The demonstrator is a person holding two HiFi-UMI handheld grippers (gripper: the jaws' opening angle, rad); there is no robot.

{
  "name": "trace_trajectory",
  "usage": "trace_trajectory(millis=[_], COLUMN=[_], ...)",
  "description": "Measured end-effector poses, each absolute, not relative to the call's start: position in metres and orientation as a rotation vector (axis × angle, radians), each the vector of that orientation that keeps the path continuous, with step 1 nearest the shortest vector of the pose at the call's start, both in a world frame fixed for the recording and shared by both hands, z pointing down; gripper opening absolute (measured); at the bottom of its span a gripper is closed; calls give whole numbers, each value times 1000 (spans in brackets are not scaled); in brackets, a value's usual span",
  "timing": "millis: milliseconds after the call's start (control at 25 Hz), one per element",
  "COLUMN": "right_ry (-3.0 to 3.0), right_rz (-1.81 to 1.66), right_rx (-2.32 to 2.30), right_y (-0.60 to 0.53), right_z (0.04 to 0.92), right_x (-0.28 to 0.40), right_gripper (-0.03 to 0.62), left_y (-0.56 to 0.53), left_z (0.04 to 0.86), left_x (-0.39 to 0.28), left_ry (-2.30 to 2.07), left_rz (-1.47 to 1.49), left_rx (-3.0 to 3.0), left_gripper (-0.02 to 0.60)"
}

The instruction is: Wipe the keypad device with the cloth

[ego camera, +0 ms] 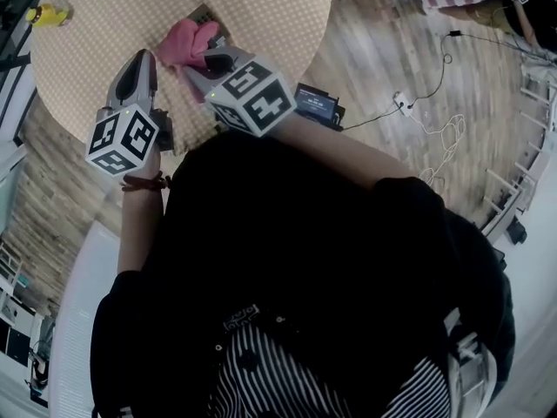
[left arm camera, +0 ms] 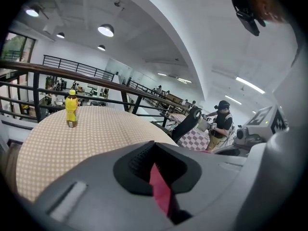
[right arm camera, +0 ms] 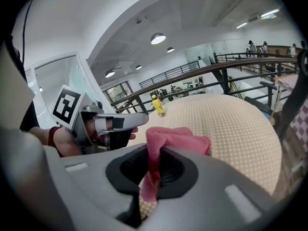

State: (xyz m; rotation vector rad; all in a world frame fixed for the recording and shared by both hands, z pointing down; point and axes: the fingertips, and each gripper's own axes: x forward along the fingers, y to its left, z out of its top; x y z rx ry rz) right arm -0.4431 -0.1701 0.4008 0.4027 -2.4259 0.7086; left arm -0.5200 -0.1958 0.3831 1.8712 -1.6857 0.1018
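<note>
- A person in a black top stands over a round table (ego camera: 270, 24) with a beige dotted cover, holding a gripper in each hand.
- Right gripper (ego camera: 205, 52): the jaws are pinched on a pink cloth (ego camera: 181, 42). One fold runs down through the slot between them. The rest bunches up above the tips.
- The cloth lies on the keypad device (ego camera: 203, 12), a dark flat unit on the table. Only its far corner shows past the cloth's edge, and the rest is covered.
- Left gripper (ego camera: 145, 57): it sits just beside the cloth, on the cloth's left, with its tips pointing toward the far side of the table.
- The left jaws are pressed together. From the right gripper's side they read as one closed beak with nothing in it.
- In the left gripper's own view a thin pink-red sliver shows in the slit. I cannot tell what it is.
- The left gripper is clear of the keypad device. I cannot tell whether it touches the cloth.
- A yellow bottle (ego camera: 48, 13) stands upright near the table's far-left rim, well apart from both grippers.
- There is a red band (ego camera: 144, 182) on the person's left wrist.
- The floor (ego camera: 383, 172) is wood plank. A white power strip (ego camera: 402, 104) with a looping cable lies on it.
- A small dark box with a lit screen (ego camera: 315, 103) sits by the table's edge, near the right forearm.
- Farther back are dark railings, and another person (left arm camera: 222, 121) in a dark cap by a red-checked table.
</note>
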Motion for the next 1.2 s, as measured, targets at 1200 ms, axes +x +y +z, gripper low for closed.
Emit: trace_trajectory(millis=[1200], right_ry=[-2272], right_rz=[979], right_rx=[435], right_y=[-225], right_z=[531], right_x=[-426], right_gripper=[29], left_y=[-296], left_z=[526], left_x=[-483], left_ry=[-1338], left_rz=[689], left_rx=[1950], left_gripper=[3])
